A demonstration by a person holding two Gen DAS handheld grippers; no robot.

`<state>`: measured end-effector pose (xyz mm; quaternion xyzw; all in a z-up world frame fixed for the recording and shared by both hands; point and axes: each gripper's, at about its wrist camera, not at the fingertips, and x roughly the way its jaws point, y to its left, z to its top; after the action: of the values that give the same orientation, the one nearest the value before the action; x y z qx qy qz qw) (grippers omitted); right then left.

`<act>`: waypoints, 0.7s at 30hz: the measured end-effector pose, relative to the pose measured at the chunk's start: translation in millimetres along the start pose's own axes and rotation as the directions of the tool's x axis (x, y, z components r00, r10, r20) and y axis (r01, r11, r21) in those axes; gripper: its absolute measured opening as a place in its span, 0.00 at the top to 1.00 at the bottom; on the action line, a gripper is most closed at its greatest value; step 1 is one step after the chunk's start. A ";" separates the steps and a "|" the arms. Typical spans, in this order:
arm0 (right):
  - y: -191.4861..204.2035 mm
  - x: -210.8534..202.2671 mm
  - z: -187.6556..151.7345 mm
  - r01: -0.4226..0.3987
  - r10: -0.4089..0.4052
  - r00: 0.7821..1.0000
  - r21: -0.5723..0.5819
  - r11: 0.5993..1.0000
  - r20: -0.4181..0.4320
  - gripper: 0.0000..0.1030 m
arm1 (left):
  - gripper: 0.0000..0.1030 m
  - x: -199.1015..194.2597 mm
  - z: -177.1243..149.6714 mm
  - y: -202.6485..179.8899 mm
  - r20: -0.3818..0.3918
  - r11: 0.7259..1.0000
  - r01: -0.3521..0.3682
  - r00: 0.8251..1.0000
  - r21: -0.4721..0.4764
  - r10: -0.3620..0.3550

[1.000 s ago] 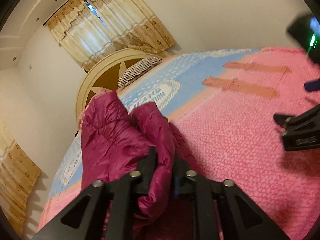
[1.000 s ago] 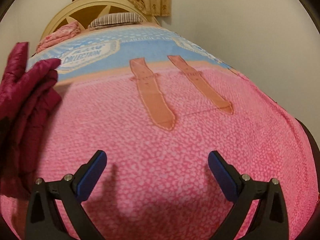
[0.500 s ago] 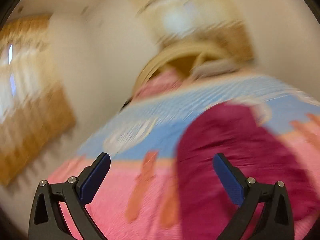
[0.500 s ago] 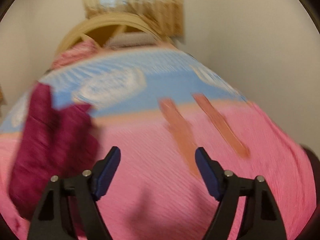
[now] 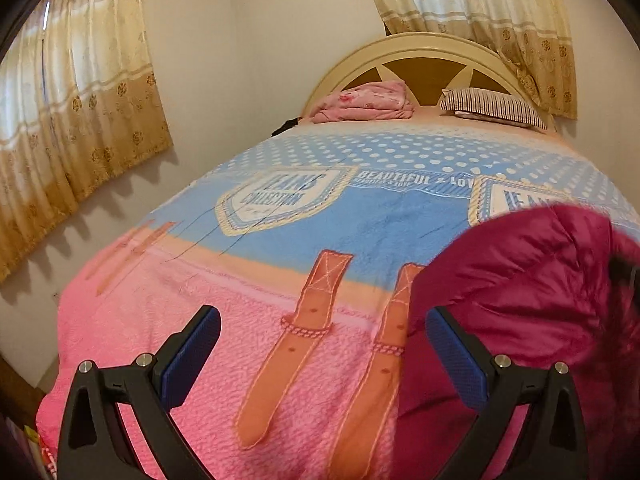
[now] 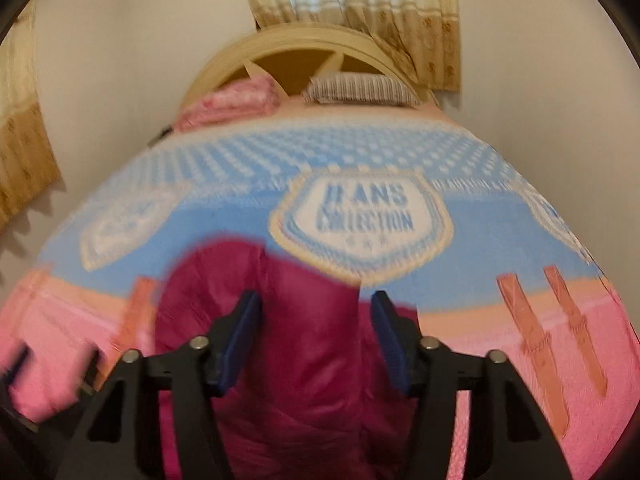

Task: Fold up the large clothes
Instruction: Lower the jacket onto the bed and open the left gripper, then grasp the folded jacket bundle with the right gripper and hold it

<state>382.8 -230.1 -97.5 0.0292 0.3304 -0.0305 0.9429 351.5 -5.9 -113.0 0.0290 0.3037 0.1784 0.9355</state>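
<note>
The maroon puffy jacket (image 6: 304, 360) lies bunched on the bed (image 5: 120, 340), the left hand-held gripper (image 5: 320, 356) open and empty, the right hand-held gripper (image 6: 316, 344) closing around a slippery fold that may slide out.

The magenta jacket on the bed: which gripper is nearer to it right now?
Right. The right gripper is over the magenta jacket, jaws closing around its fabric. The left gripper is wide open over the bedspread, jacket off to its right.
</note>
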 end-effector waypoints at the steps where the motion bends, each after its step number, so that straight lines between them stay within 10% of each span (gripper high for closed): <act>1: -3.6 6.1 -11.8 0.033 -0.033 0.999 -0.004 0.999 -0.010 0.43 | 0.01 2.7 0.8 -5.7 -0.001 1.000 -0.003 1.000 0.013 0.003; 21: -64.4 36.0 -83.4 0.116 -0.109 0.992 0.106 0.988 -0.067 0.42 | 0.01 47.1 -42.2 -94.8 -0.035 0.980 -0.009 0.999 0.201 0.017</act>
<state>354.1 -289.4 -187.2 0.0630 0.3579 -0.1007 0.9262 392.4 -80.1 -189.1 0.1218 0.3372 0.1534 0.9208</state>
